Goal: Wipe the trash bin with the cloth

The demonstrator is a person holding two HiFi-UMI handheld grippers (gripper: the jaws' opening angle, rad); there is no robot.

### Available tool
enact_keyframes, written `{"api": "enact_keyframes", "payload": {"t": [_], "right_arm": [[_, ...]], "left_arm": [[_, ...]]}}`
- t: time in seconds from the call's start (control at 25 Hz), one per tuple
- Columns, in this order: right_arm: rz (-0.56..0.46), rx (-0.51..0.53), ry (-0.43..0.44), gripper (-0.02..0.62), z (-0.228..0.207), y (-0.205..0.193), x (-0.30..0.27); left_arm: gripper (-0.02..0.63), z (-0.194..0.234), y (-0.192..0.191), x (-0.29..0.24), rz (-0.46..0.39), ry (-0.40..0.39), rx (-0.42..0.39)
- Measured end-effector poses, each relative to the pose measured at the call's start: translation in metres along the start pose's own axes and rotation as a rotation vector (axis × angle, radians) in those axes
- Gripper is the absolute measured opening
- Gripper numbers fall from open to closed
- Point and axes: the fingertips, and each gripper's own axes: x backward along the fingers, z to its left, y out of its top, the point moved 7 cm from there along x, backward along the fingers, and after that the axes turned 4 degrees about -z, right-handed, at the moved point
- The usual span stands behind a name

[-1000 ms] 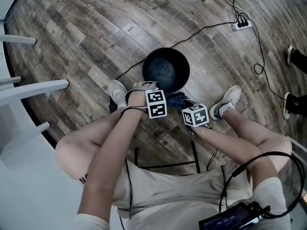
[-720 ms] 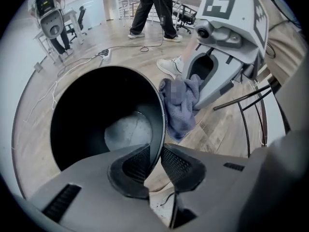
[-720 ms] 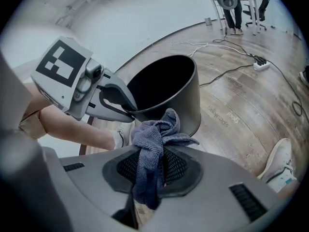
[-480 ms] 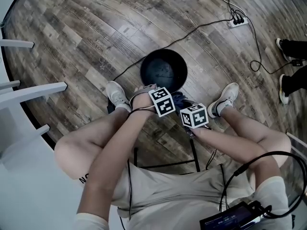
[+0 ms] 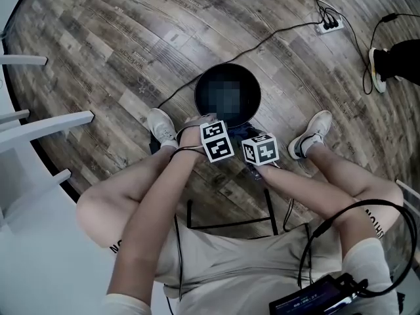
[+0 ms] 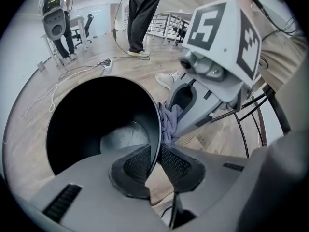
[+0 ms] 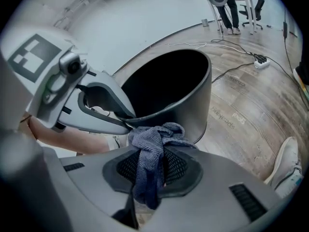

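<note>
The black round trash bin (image 5: 228,96) stands on the wood floor between the person's feet. My left gripper (image 6: 155,164) straddles the bin's near rim (image 6: 157,129), one pad inside the wall and one outside. Its jaws have just been closing and now pinch the rim. My right gripper (image 7: 150,170) is shut on a bunched blue-grey cloth (image 7: 152,149), which rests against the outside of the bin (image 7: 193,100) just below the rim, next to the left gripper (image 7: 96,105). The left gripper view shows the cloth (image 6: 169,122) under the right gripper (image 6: 193,105).
A power strip (image 5: 330,25) with cables trails across the floor behind the bin. White furniture (image 5: 39,120) stands at the left. Another person's shoe (image 5: 377,67) is at the far right. The holder's own shoes (image 5: 159,126) (image 5: 314,133) flank the bin.
The right gripper has shifted left, closer to the left gripper and the bin. The left gripper's cube has rolled slightly. The bin stays where it was.
</note>
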Motion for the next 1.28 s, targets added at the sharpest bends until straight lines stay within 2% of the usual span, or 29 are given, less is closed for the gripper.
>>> {"api": "enact_keyframes", "payload": {"t": [0.56,0.72,0.84,1.04,1.28], "right_arm": [[0.099,0.086,-0.081,0.077,-0.042,-0.034,-0.084],[0.102,0.063,-0.103,0.077,-0.056,-0.048,-0.108],[0.112,0.059,-0.137,0.077,-0.064,-0.048,-0.119],[0.164,0.035,-0.131,0.077,-0.068,-0.057,-0.136],[0.188,0.055,-0.154,0.077,-0.072,-0.057,-0.128]], "left_arm": [[0.058,0.004,0.003,0.003,-0.027,0.011,-0.029],[0.057,0.004,0.004,0.003,-0.022,0.012,-0.024],[0.058,0.007,0.006,0.002,-0.016,0.012,-0.02],[0.058,0.005,0.004,0.001,-0.012,0.014,-0.017],[0.058,0.003,0.003,0.001,-0.03,0.02,0.014]]}}
